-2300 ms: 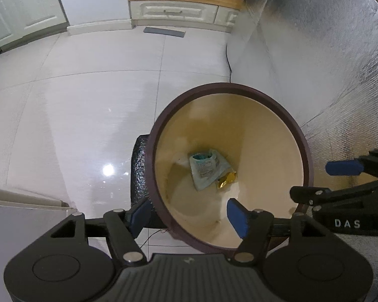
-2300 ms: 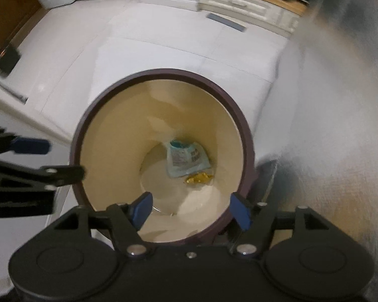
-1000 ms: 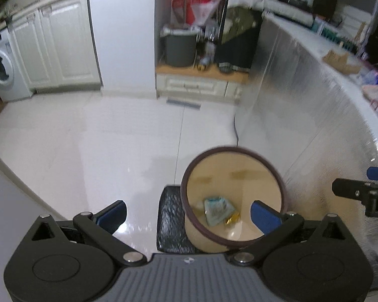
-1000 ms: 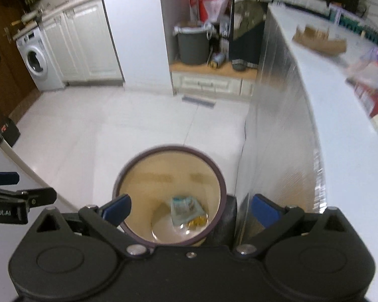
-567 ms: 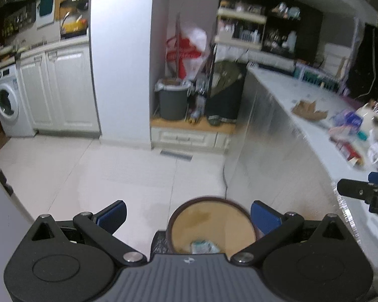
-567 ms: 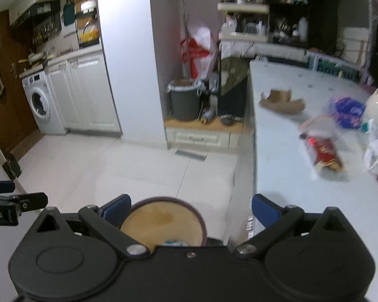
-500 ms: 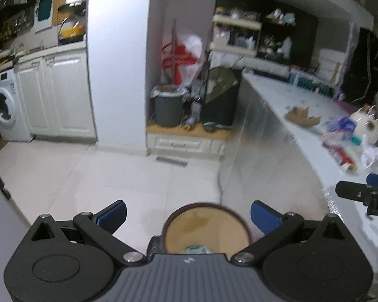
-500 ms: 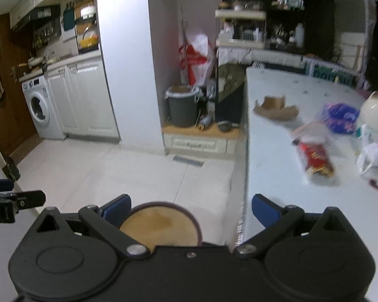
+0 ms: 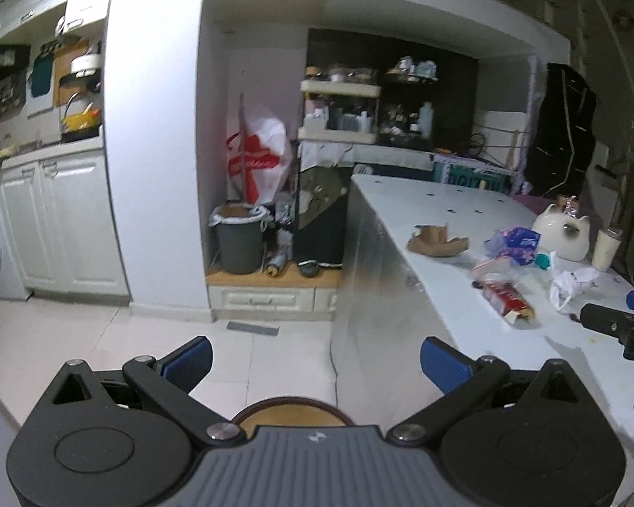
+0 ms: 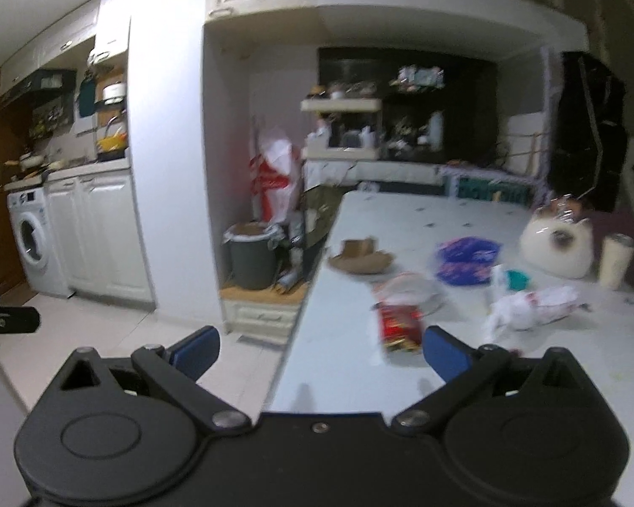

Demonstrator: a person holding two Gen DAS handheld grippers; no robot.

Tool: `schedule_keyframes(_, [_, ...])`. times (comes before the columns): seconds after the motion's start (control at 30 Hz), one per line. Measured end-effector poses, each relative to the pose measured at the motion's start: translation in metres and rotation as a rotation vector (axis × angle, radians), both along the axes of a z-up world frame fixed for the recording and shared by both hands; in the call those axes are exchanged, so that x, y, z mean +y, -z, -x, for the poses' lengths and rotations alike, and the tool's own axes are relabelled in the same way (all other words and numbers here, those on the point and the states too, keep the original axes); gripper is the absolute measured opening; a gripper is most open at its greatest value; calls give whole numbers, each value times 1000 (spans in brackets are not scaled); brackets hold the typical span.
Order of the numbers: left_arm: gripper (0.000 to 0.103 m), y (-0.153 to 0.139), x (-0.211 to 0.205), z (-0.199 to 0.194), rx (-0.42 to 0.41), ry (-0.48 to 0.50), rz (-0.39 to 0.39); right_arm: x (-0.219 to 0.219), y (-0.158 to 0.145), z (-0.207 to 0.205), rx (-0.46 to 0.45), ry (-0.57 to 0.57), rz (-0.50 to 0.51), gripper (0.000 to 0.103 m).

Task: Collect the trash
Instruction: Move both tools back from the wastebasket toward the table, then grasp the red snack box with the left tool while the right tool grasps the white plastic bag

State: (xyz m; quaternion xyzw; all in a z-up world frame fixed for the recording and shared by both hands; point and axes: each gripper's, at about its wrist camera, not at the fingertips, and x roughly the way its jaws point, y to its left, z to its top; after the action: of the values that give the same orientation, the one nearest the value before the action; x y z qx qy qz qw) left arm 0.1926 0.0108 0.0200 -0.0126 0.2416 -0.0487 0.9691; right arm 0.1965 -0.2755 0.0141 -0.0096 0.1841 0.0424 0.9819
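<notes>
Trash lies on the white counter [image 10: 351, 363]: a red snack wrapper [image 10: 399, 325], a crumpled white bag [image 10: 528, 306], a blue-purple bag [image 10: 465, 262] and a brown cardboard scrap [image 10: 361, 257]. In the left wrist view they show as the red wrapper [image 9: 507, 300], white bag [image 9: 570, 281], blue bag [image 9: 515, 243] and cardboard [image 9: 437, 243]. My right gripper [image 10: 319, 350] is open and empty, over the counter's near edge. My left gripper [image 9: 315, 359] is open and empty above the brown bin [image 9: 291, 412], whose rim just shows below it.
A white cat-shaped pot [image 10: 558, 249] and a cup [image 10: 615, 260] stand at the counter's right. A grey bin [image 9: 239, 241] and a red-white bag [image 9: 255, 160] sit in the alcove behind. White cabinets and a washing machine [image 10: 31, 245] line the left wall.
Both grippers rose and tilted up from the brown bin toward the counter; the bin has dropped nearly out of view. Both jaws stayed open.
</notes>
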Motion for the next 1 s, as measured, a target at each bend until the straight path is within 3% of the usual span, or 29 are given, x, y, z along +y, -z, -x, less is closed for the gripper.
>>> schedule_keyframes(0.27, [103,6,-61,-14,-15,71,9,-63,12,10,-25,121,24,103])
schedule_keyframes(0.53, [103,19,-137,-43,22,147,-6,-125,28,15,-29,244,15,103])
schedule_keyframes(0.7, [103,32,-189,-67,61,165,-17,-152,35,9,-28,294,33,103])
schedule_keyframes(1.0, [103,57,-268,-125,141,128,52,-196,33,-26,15,346,-34,103])
